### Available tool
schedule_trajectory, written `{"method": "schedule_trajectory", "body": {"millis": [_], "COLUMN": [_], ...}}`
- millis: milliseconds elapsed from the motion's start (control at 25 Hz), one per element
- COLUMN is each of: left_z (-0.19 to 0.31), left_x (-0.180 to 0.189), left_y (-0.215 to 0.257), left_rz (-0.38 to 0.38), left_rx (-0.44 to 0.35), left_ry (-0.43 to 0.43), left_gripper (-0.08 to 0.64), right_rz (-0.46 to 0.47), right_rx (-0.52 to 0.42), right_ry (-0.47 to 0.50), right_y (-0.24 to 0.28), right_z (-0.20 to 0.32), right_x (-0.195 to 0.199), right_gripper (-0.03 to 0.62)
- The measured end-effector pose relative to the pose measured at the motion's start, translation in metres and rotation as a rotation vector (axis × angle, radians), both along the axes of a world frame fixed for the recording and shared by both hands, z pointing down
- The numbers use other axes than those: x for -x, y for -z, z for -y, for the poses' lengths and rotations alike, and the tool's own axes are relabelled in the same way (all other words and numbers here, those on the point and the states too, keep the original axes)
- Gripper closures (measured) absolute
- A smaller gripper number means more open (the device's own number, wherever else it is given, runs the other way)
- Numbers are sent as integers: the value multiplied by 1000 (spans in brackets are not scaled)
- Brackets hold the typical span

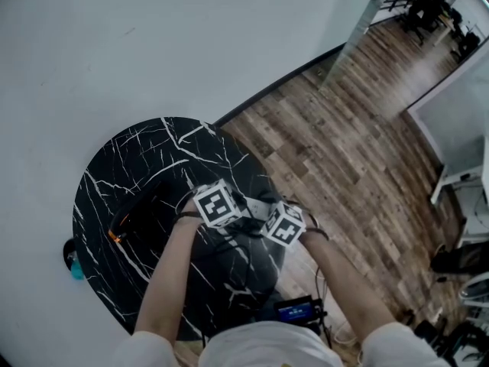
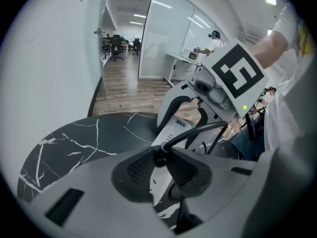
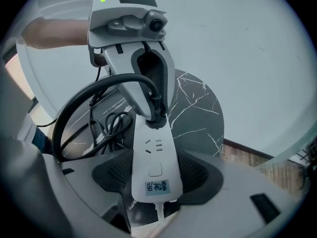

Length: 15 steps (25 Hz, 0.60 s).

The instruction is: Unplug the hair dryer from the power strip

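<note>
On the black marble table [image 1: 114, 167] a white power strip [image 3: 153, 157] lies lengthwise between the pads of my right gripper [image 3: 154, 175], which is shut on its sides. A black plug [image 3: 156, 115] sits in the strip's far end, with a thick black cord [image 3: 84, 103] looping off to the left. My left gripper [image 2: 159, 165] is shut on that plug [image 2: 158, 155], right above the strip [image 2: 174, 131]. From overhead the two grippers [image 1: 243, 219] [image 1: 261, 214] meet tip to tip near the table's right edge. The dark hair dryer [image 1: 141, 209] lies to their left.
The table's rim drops to wooden floor [image 1: 344, 151] on the right and meets a white wall [image 1: 114, 44] behind. A small teal and black item [image 1: 72, 262] sits by the table's left edge. Loose thin cables [image 3: 106, 128] lie beside the strip.
</note>
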<state>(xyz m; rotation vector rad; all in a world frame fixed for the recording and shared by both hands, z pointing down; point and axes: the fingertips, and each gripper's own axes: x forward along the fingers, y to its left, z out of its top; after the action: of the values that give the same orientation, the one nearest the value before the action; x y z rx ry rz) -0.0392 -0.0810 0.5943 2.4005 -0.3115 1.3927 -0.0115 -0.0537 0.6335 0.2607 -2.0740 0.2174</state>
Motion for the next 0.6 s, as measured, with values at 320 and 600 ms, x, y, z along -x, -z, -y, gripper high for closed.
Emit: {"method": "schedule_trajectory", "body": {"millis": [320,600], "left_z": [-3,-6], "left_x": [4,-2], "left_y": [0,1], "left_rz": [20,-3], "left_rx": [-79,-55], "left_ry": [-17,-43], "left_gripper": [494,492], "right_rz": [-20,-8], "right_rx": [84,85], "right_ry": [-3,-33], "right_y": [1,0], "right_z": [-2,-1], "right_x": [1,1], "right_gripper": [319,319]}}
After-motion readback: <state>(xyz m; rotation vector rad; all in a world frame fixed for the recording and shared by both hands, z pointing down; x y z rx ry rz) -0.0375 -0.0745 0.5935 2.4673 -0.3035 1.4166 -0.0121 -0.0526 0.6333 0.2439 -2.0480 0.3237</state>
